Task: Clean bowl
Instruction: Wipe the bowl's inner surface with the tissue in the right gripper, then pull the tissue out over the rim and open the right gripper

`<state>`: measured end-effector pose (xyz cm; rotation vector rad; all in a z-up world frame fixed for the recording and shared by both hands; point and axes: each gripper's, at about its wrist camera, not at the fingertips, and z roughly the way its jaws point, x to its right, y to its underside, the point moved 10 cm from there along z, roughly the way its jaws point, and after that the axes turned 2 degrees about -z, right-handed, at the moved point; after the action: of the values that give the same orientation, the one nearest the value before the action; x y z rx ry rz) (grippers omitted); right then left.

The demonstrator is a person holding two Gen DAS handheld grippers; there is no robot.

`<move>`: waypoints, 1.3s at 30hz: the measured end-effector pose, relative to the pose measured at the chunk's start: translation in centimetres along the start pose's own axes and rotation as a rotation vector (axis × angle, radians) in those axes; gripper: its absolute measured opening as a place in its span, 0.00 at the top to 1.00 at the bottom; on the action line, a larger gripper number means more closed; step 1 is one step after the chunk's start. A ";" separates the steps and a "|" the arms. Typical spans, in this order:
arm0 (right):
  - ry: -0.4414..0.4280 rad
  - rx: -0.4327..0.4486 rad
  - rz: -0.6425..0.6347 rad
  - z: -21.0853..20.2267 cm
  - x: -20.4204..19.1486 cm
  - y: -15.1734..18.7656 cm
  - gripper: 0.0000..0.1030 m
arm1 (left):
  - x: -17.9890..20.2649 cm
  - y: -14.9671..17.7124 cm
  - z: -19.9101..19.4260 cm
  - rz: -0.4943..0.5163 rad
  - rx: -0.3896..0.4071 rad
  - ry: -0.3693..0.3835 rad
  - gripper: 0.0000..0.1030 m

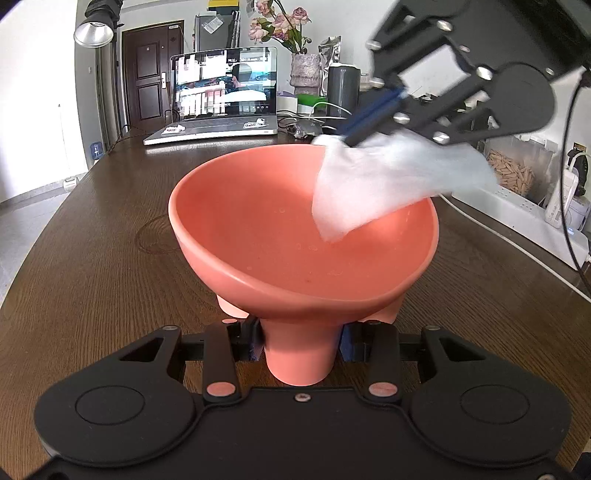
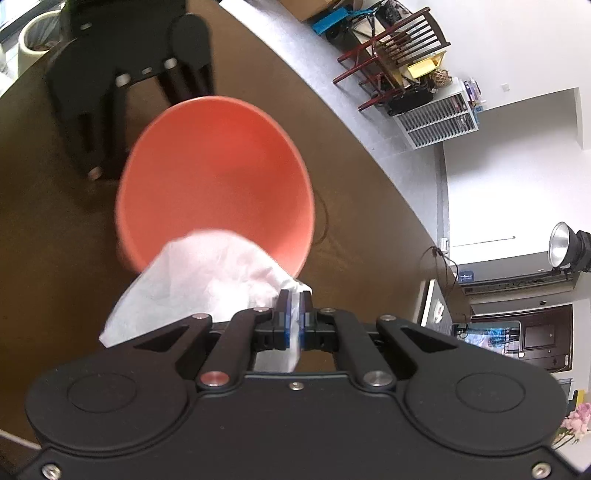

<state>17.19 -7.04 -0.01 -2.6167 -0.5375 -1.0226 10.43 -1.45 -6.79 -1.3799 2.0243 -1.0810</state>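
Observation:
A salmon-pink bowl (image 1: 280,236) on a round foot stands tilted toward the camera over the dark wooden table (image 1: 92,258). My left gripper (image 1: 301,345) is shut on the bowl's foot, a blue pad on each side. From the upper right, my right gripper (image 1: 349,138) comes in, shut on a white tissue (image 1: 373,184) that hangs over the far right rim into the bowl. In the right wrist view the right gripper (image 2: 294,295) pinches the tissue (image 2: 207,280), which drapes over the near rim of the bowl (image 2: 221,173). The left gripper (image 2: 122,96) is a dark blurred shape behind the bowl.
At the table's far end are an open laptop (image 1: 221,99), a vase of flowers (image 1: 304,70), a dark bottle (image 1: 343,86) and cables. A white power strip (image 1: 524,210) and a jar of wooden pieces (image 1: 511,171) sit at the right. A lamp (image 1: 94,31) hangs at upper left.

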 end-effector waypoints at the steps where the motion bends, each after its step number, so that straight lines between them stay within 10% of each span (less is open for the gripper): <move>1: -0.005 -0.008 -0.007 -0.3 -0.4 0.4 0.98 | 0.0 0.0 -0.1 0.001 0.000 0.000 0.63; 18: -0.062 -0.057 0.025 1.8 -4.2 3.9 0.97 | -1.3 0.9 -0.8 0.028 -0.003 0.034 0.63; 22: -0.141 -0.038 0.070 1.8 -4.9 3.4 0.63 | -2.9 1.5 -1.9 0.008 -0.002 0.018 0.63; 24: -0.167 -0.022 0.063 1.2 -5.3 2.8 0.26 | -3.1 1.6 -2.0 0.003 -0.002 0.013 0.63; 31: -0.220 0.041 0.107 -1.0 -5.9 1.8 0.21 | -3.1 1.3 -1.9 0.010 0.001 0.011 0.63; 35: -0.205 0.081 0.115 -0.4 -6.0 0.8 0.25 | -3.2 1.3 -1.9 0.009 0.002 0.007 0.63; 39: -0.218 0.084 0.104 0.6 -5.6 0.4 1.00 | -3.2 1.4 -2.0 0.009 0.004 0.000 0.62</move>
<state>13.96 -8.50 -4.40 -2.6647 -0.4749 -0.6736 9.44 2.45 -6.88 -1.3675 2.0252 -1.0807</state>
